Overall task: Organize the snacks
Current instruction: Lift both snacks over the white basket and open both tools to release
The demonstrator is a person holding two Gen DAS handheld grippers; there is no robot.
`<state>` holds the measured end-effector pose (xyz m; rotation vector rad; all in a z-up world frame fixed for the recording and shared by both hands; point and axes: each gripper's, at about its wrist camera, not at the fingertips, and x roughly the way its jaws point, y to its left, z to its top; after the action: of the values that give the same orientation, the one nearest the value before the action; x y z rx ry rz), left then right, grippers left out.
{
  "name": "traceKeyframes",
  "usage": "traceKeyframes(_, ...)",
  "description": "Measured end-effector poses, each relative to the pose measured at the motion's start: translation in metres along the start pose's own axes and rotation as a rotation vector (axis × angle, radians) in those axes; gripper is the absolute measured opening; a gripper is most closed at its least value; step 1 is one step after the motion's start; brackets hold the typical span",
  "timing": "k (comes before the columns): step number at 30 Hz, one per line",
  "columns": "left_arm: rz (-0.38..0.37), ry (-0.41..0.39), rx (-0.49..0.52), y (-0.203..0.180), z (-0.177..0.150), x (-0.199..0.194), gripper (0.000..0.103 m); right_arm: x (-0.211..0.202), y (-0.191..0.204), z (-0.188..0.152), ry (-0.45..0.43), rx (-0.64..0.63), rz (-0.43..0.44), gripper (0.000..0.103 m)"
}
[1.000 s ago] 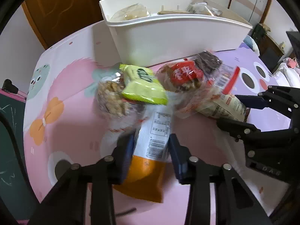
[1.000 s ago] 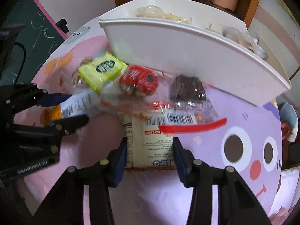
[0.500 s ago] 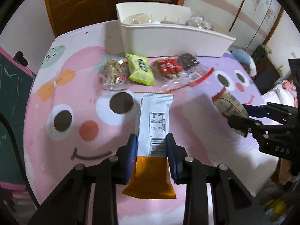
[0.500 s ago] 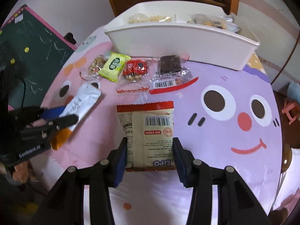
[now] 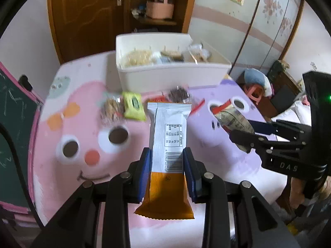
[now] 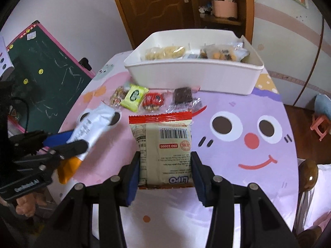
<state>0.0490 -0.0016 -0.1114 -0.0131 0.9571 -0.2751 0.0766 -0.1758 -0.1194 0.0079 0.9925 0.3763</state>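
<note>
My left gripper [image 5: 167, 159] is shut on a white and orange snack bar [image 5: 168, 136] and holds it above the table; the bar also shows in the right wrist view [image 6: 89, 130]. My right gripper [image 6: 165, 163] is shut on a cream cookie pack with a red top edge [image 6: 163, 144], also held above the table; it shows in the left wrist view [image 5: 231, 119]. A white bin [image 6: 194, 76] with several snacks inside stands at the far side. In front of it lie a nut pack [image 6: 118, 96], a green pack [image 6: 134, 97], a red pack [image 6: 153, 101] and a brownie pack [image 6: 183, 97].
The table has a pink and purple cartoon-face cover [image 6: 248, 136]. A green chalkboard [image 6: 45, 62] stands at the left. A wooden door [image 6: 157, 2] and shelf are behind the bin. A pink stool [image 6: 320, 126] is on the floor at the right.
Both grippers have lifted and drawn back from the bin with their packs. The snacks on the table look farther off.
</note>
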Motion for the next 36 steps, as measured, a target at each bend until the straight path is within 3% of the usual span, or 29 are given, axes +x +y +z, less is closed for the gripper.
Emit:
traceKeyframes(5,0.014,-0.091,0.016,-0.005,0.046,-0.022,0.03,-0.022,-0.008,0.03,-0.108,0.005,-0.016,0.046)
traceKeyframes(15,0.103,-0.284,0.035,-0.016,0.15,-0.054,0.03,-0.059,-0.031,0.124,-0.321,0.023,-0.108,0.046)
traceKeyframes(22,0.168,-0.318,0.044,-0.025,0.214,-0.036,0.03,-0.066,-0.047,0.19,-0.429,0.062,-0.133,0.046)
traceKeyframes(29,0.212,-0.305,0.036,-0.025,0.251,0.011,0.03,-0.04,-0.054,0.223,-0.413,0.078,-0.156,0.046)
traceKeyframes(36,0.253,-0.256,0.016,-0.015,0.256,0.052,0.031,0.002,-0.058,0.231,-0.33,0.083,-0.187,0.046)
